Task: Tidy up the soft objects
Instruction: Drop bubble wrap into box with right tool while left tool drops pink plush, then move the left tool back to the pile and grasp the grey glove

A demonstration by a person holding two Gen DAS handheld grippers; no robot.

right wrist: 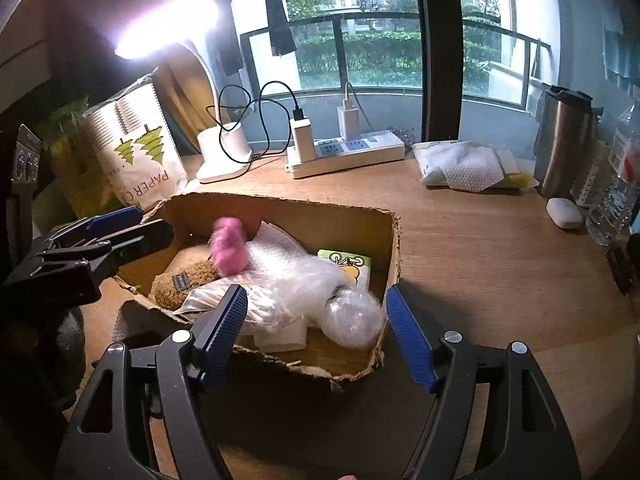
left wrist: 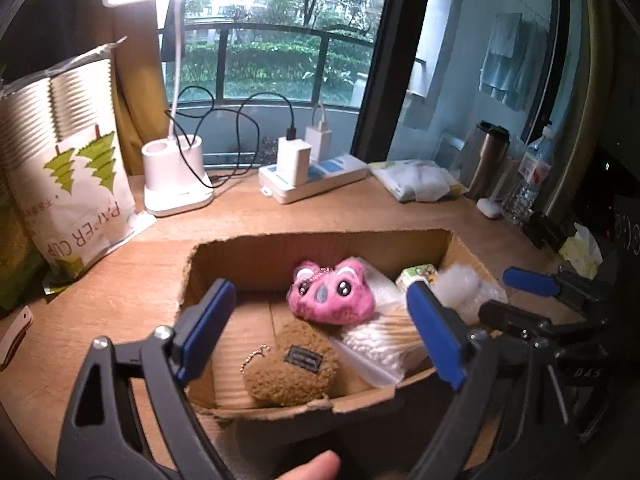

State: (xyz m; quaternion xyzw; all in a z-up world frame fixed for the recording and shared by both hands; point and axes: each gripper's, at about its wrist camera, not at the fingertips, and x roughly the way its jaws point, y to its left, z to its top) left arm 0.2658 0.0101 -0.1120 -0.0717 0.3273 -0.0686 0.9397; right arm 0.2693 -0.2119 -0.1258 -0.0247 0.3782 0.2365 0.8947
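On the window-side tabletop (right wrist: 460, 248) sits the box (left wrist: 256, 256); my fingers (left wrist: 210, 326) gape empty on both grippers. The pink plush (left wrist: 332, 294) looks light, squashy: pinch its middle.

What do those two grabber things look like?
The left gripper and the right gripper look alike: black plastic frames with triangular cut-outs, silver screws at the joints, and two long fingers faced with ribbed blue pads. No cables show, and no sleeves.

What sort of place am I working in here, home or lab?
Most likely a home desk by a balcony window: a lit desk lamp, a power strip with chargers plugged in, and laundry hanging outside.
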